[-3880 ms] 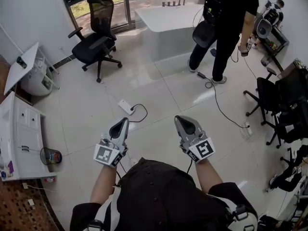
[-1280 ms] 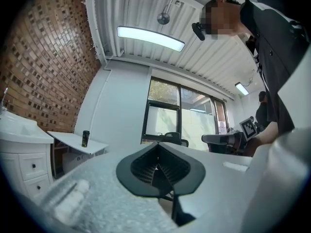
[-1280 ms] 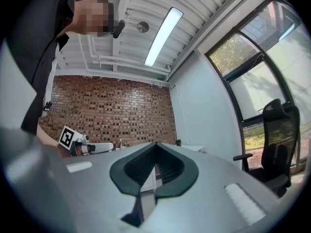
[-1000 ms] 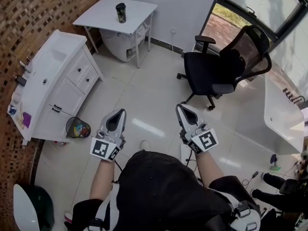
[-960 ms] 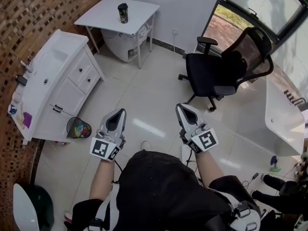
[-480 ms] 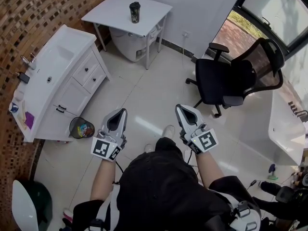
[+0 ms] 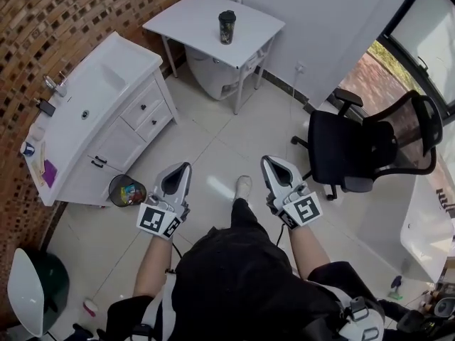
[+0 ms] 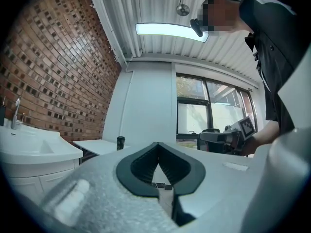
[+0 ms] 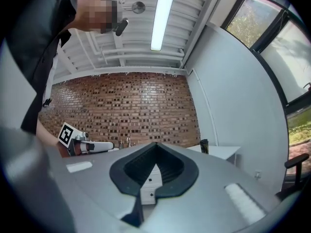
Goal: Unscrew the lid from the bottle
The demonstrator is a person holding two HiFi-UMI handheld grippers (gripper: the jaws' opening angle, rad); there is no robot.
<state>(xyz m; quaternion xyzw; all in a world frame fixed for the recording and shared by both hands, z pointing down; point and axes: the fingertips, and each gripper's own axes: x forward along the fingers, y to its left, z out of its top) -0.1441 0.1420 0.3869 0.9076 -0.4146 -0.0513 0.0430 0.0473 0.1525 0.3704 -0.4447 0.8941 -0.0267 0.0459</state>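
**Brick at the left, both claws closed, bottle far off on the table**

Brick wall [image 7: 43,27] fills the upper left of the head view. Against it we see a white sink cabinet [image 7: 106,130] with drawers. A small waste bin [image 7: 126,190] stands on the tiled floor just beside the cabinet's lower corner.

Right of the bin we hold the left gripper [image 7: 183,168] over the floor at lower centre-left. Its jaws are pressed together with nothing between them. Its own view confirms this: the left gripper [image 8: 157,143] has its tips meeting on empty air.

At the top centre stands a white table [image 7: 192,16] and on it the bottle [image 7: 227,27] — dark, upright, its lid on, well apart from both claws. In the left gripper view the bottle [image 8: 120,143] is small and distant at centre-left. In the right gripper view the bottle [image 9: 204,146] sits at centre-right.

A pale shoe [image 7: 243,187] shows on the floor between the two claws. To its right is the right gripper [image 7: 267,163], also closed and empty. Its own view shows the right gripper [image 9: 155,143] with jaws meeting at the tips.

A black office chair [image 7: 355,151] stands at the right edge, before the window.
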